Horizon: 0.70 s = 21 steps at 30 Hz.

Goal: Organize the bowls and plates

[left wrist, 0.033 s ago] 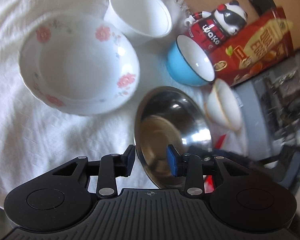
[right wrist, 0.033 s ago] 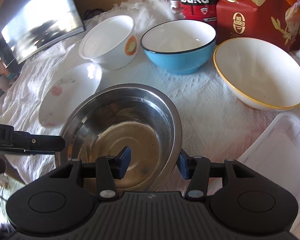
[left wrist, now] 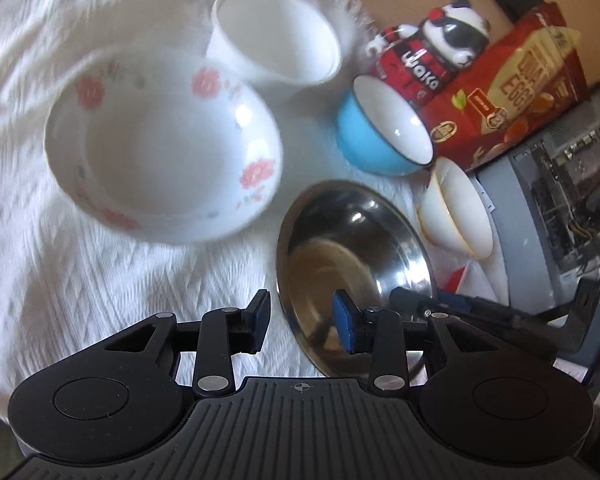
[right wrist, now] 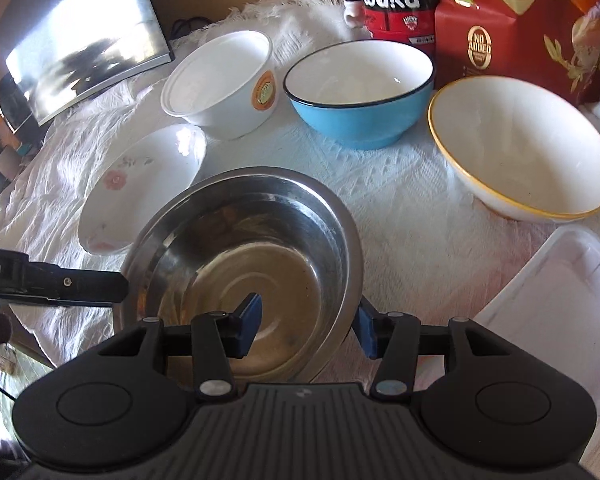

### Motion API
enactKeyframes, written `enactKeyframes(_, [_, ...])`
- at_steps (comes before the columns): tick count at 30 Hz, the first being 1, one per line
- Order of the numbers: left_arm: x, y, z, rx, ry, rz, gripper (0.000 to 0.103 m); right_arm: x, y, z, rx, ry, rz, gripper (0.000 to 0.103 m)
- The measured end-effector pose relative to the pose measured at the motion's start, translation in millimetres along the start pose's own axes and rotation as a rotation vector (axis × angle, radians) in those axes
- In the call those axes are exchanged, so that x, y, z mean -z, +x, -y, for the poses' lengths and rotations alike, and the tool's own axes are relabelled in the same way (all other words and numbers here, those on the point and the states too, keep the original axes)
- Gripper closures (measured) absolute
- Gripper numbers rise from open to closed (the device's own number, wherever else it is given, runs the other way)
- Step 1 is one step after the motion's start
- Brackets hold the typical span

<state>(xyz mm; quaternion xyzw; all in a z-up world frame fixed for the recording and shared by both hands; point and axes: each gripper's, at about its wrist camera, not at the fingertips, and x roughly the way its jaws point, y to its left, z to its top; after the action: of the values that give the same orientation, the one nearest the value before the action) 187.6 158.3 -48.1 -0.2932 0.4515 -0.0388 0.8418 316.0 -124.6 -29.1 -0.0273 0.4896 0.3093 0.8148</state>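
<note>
Grippers straddle the rim of the stainless steel bowl from two sides, both with jaws spread and nothing pinched. On the right gripper, one blue pad hangs inside the basin and the other sits outside the wall at the bowl's 5 o'clock edge. On the left gripper, one pad is over the basin and the other over the white tablecloth beyond the bowl's 9 o'clock edge. Whether any pad touches metal cannot be told.

Location of the task items, right wrist view, clock directions from the steel bowl:
- floral plate: 10 o'clock, just beside, rim partly hidden behind the steel bowl.
- white plastic bowl: 11 o'clock, near.
- blue bowl: 1 o'clock, near.
- gold-rimmed white bowl: 2 o'clock, well apart.
- clear plastic bin: 3 o'clock.

Governing relation: the steel bowl is round, so no long axis applies; the rim runs between each gripper's pads. Both grippers are equally close. Judgement: closing either pair on the rim is the likely next action.
</note>
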Motion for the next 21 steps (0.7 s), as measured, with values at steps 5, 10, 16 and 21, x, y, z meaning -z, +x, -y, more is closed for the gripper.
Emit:
enactKeyframes(5, [-10,13,0,-0.072,-0.019,-0.002,0.065,-9,3,1,0.03,0.02,0.057,0.045])
enactKeyframes(10, [-11,27,-2,-0.096,-0.034,-0.019,0.067,-17,24,5,-0.008,0.067,0.024,0.035])
enactKeyframes(16, [-10,35,0,-0.046,-0.039,-0.051,0.073,-11,38,14,-0.033,0.159,-0.025,0.031])
enactKeyframes(21, [-16,26,1,-0.049,-0.037,-0.021,0.073,-11,41,8,-0.032,0.125,-0.04,0.02])
